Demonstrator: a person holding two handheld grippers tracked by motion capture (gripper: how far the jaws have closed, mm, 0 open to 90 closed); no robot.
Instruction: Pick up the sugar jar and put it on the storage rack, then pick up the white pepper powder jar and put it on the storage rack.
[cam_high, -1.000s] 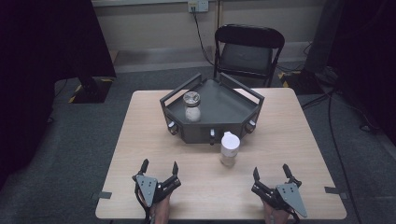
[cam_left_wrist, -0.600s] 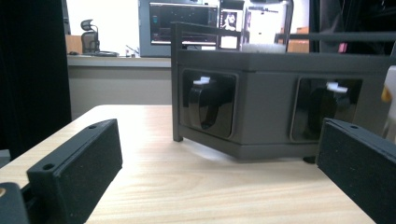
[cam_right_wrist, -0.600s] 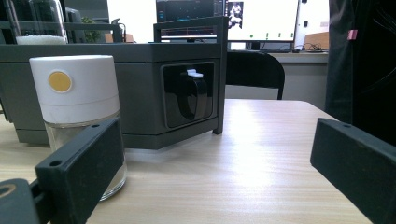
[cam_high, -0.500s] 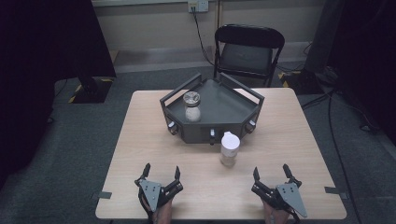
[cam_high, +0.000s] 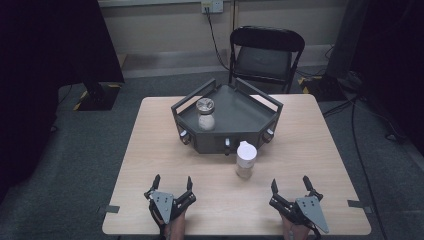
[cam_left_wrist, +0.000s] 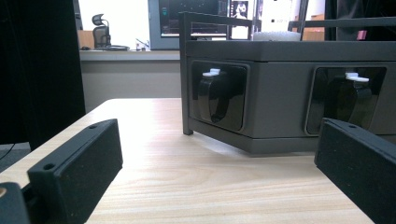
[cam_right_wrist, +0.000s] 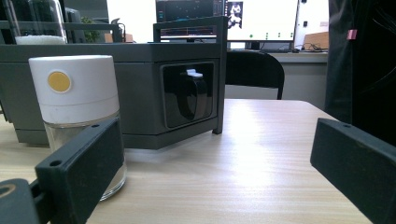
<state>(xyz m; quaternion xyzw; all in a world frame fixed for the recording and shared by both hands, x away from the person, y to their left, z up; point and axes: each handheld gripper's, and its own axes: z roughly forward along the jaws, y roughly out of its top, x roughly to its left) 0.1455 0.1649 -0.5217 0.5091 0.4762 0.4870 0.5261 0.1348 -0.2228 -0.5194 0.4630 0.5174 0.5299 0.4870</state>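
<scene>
Right now both grippers rest low at the bottom of the high view, on the near edge of the bench (cam_high: 150, 150). The left gripper (cam_high: 172, 184) and the right gripper (cam_high: 291, 185) each have their jaws spread wide, holding nothing. The white-capped jar (cam_high: 246, 159) stands upright near the middle, just in front of the dark tray (cam_high: 250, 131). It is nearest the right gripper, so that one looks ready to reach for it.

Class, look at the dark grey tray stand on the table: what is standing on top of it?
On the tray stand stands one glass jar with a metal lid, holding something pale. From the left gripper view, the stand's front wall covers the jar's base.
</scene>
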